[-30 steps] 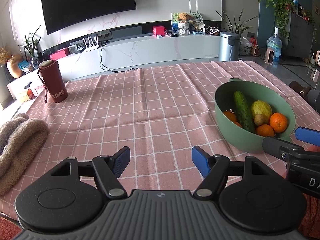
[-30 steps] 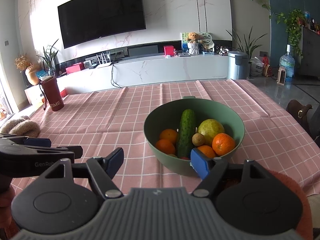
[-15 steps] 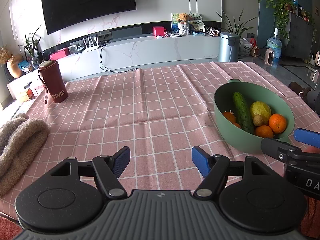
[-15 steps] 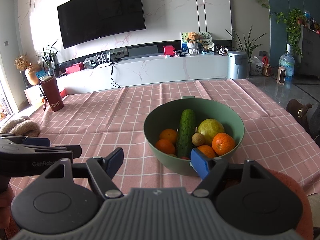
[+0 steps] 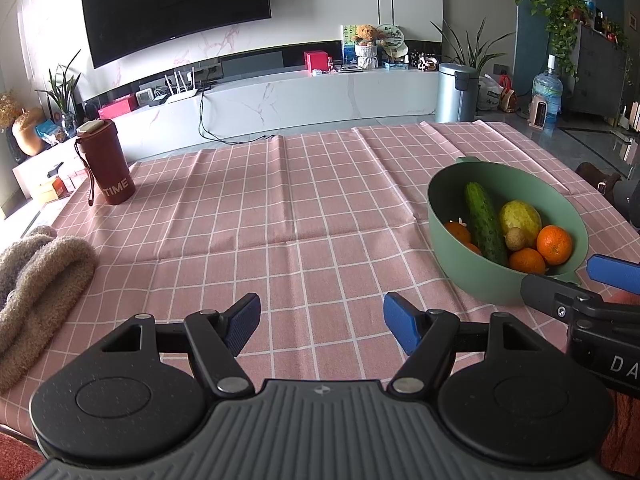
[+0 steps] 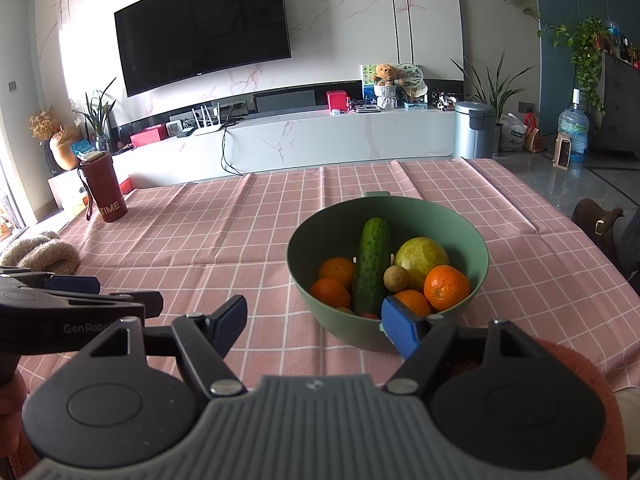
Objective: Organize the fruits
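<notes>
A green bowl (image 6: 476,240) stands on the pink checked tablecloth and holds a cucumber (image 6: 372,266), a yellow-green fruit (image 6: 426,256), a small brown fruit (image 6: 396,278) and several oranges (image 6: 446,286). It also shows at the right of the left wrist view (image 5: 444,236). My right gripper (image 6: 314,320) is open and empty just in front of the bowl, its right fingertip over the near rim. My left gripper (image 5: 320,318) is open and empty above bare cloth, left of the bowl.
A maroon bottle (image 5: 105,168) stands at the table's far left. A beige woolly cloth (image 5: 38,280) lies at the left edge. The pink cloth (image 5: 300,208) spreads between them and the bowl. A TV console and bin stand beyond the table.
Both grippers have barely moved. The bowl sits very slightly lower and nearer in the left view. Both stay open.
</notes>
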Motion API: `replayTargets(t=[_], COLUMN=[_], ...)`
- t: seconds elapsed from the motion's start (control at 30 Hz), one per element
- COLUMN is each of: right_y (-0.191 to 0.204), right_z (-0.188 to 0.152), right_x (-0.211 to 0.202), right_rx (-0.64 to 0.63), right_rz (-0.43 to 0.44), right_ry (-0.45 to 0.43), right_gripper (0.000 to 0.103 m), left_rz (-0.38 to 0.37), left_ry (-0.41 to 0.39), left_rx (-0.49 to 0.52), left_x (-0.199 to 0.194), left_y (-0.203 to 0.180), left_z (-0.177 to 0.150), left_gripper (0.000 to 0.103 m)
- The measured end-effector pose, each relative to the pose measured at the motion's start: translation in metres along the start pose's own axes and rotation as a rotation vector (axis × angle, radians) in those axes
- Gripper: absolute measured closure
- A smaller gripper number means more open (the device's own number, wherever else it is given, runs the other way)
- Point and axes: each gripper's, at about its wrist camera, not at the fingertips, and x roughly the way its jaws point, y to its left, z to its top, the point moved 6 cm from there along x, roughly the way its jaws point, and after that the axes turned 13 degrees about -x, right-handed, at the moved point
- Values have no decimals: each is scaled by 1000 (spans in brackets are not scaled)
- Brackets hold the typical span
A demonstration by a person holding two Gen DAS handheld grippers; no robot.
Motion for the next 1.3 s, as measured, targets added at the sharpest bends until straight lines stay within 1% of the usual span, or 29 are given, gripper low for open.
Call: replayTargets(t=[1.3], right_y=[0], right_z=[0], right_x=[0], right_rx=[-2], right_rz=[-1], right_ry=[1], right_gripper=[31], left_rz=[0], left_ry=[-4], left_rx=[-1], left_x=[-3], left_y=[-1], left_z=[2], left_gripper=[20])
